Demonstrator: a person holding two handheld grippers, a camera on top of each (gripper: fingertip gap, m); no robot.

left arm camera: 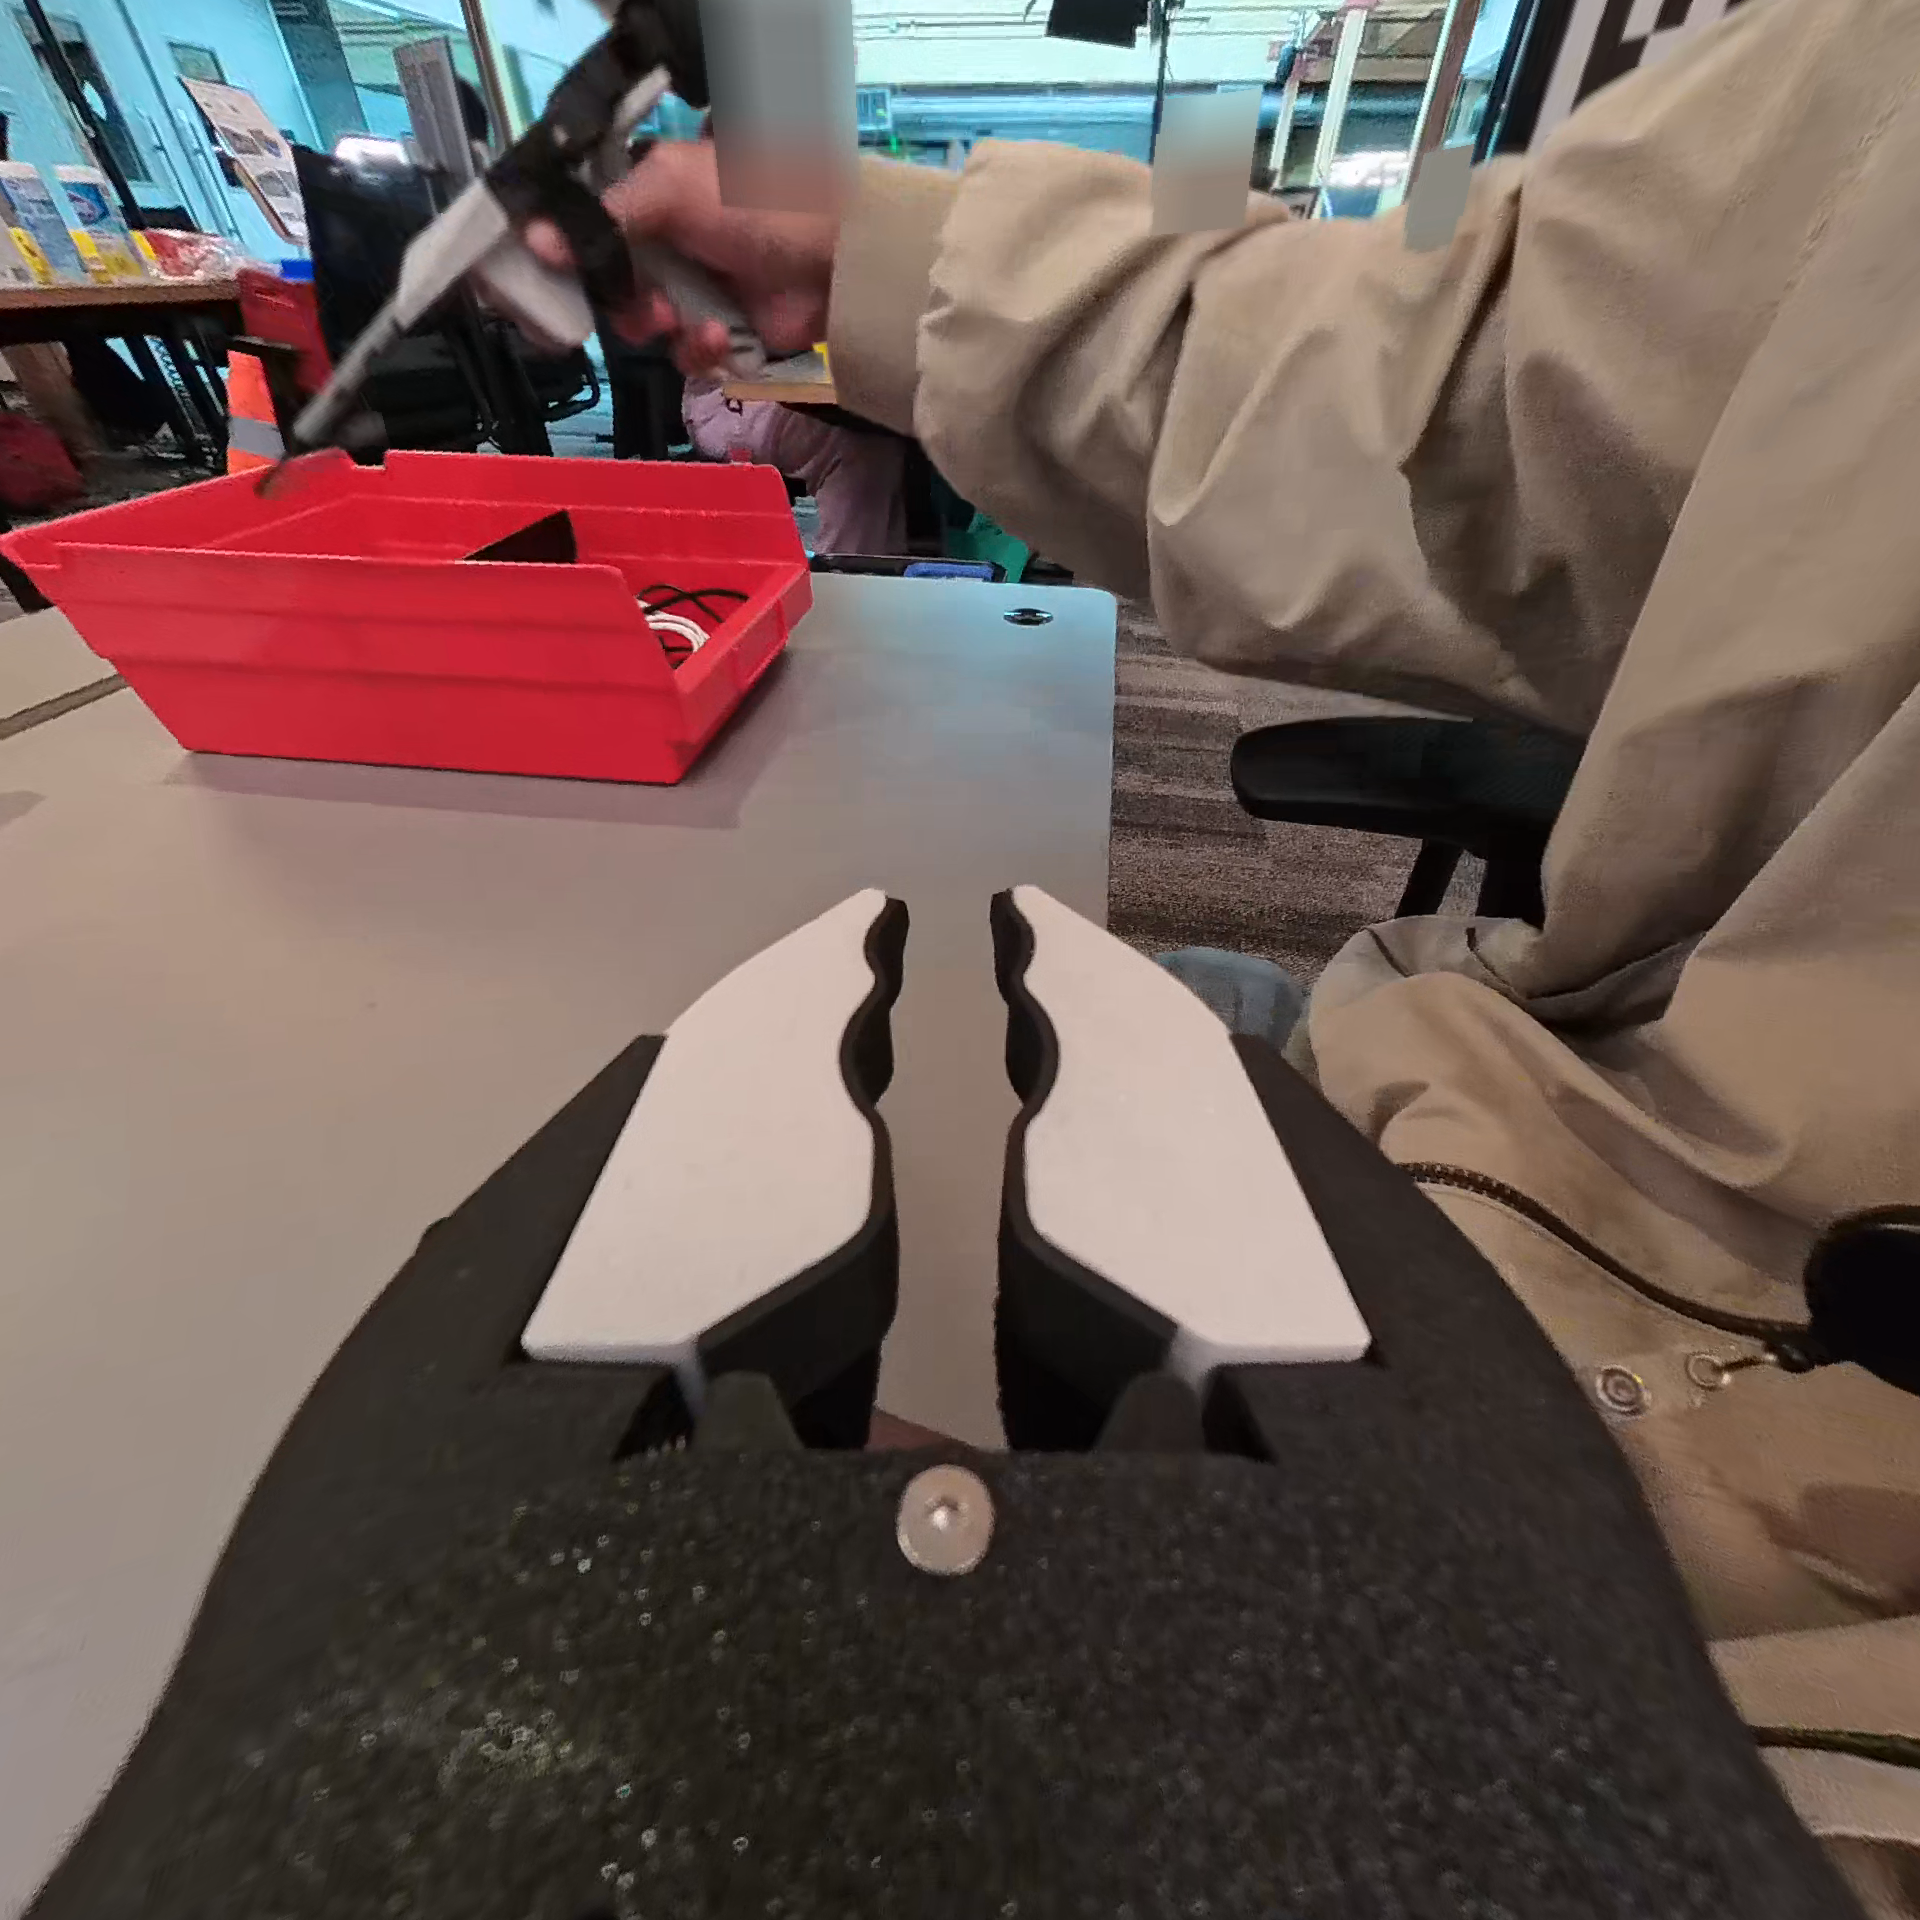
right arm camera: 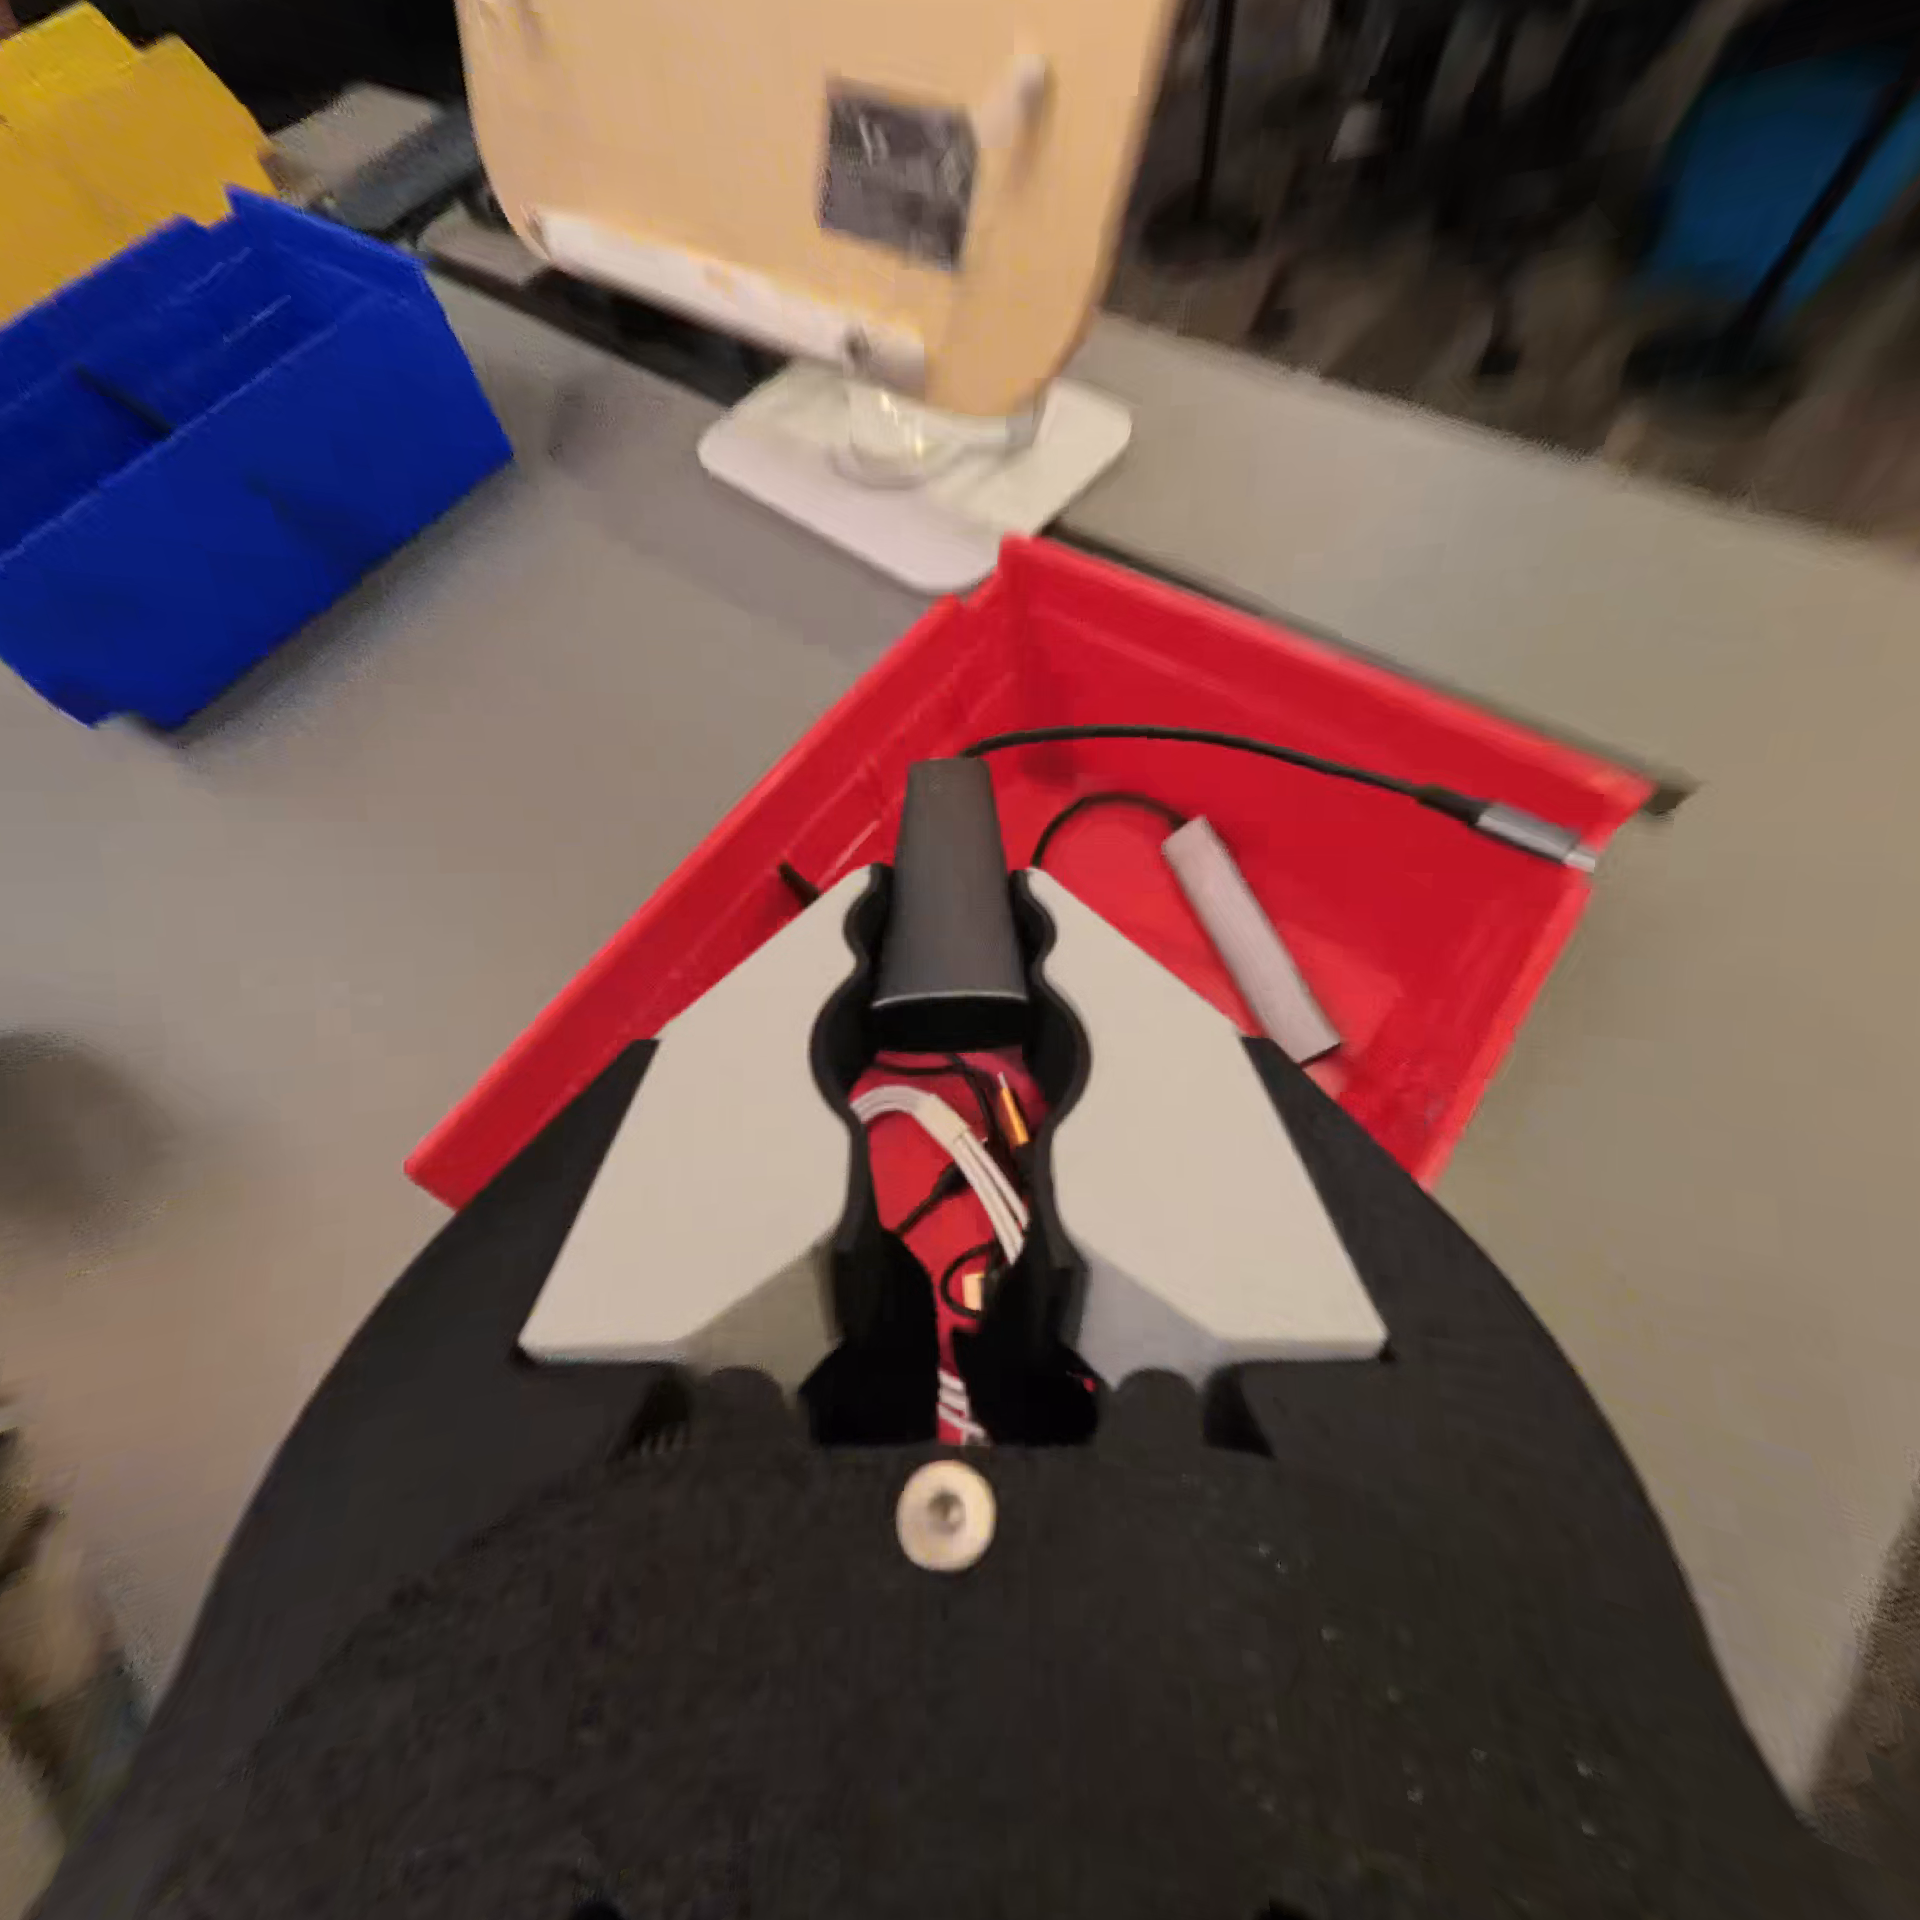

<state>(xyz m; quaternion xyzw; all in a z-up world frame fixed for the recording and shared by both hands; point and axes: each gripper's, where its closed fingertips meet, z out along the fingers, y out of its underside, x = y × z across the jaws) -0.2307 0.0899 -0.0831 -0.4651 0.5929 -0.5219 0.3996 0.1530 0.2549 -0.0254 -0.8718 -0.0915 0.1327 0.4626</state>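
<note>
My right gripper (right arm camera: 945,883) is shut on a dark grey adapter (right arm camera: 940,821) and holds it above a red bin (right arm camera: 1455,935). The adapter's black cable arcs right to a metal plug (right arm camera: 1507,821) by the bin's wall. A slim grey hub (right arm camera: 1247,951) with its own black cable lies on the bin floor, and white cables (right arm camera: 977,1153) lie below the jaws. My left gripper (left arm camera: 949,914) is narrowly open and empty, low over the grey table (left arm camera: 416,1039). In the left wrist view the right gripper (left arm camera: 301,457) hangs over the far left corner of the red bin (left arm camera: 416,665).
A blue bin (right arm camera: 208,468) and a yellow bin (right arm camera: 94,187) stand at the left. A monitor stand's white base (right arm camera: 914,468) sits behind the red bin. A person's beige sleeve (left arm camera: 1351,416) reaches across. A black chair armrest (left arm camera: 1403,779) lies past the table's right edge. The left gripper's tips are roughly 40 cm from the right gripper's. From the right gripper's tips to the slim grey hub (right arm camera: 1247,951) is close to 20 cm.
</note>
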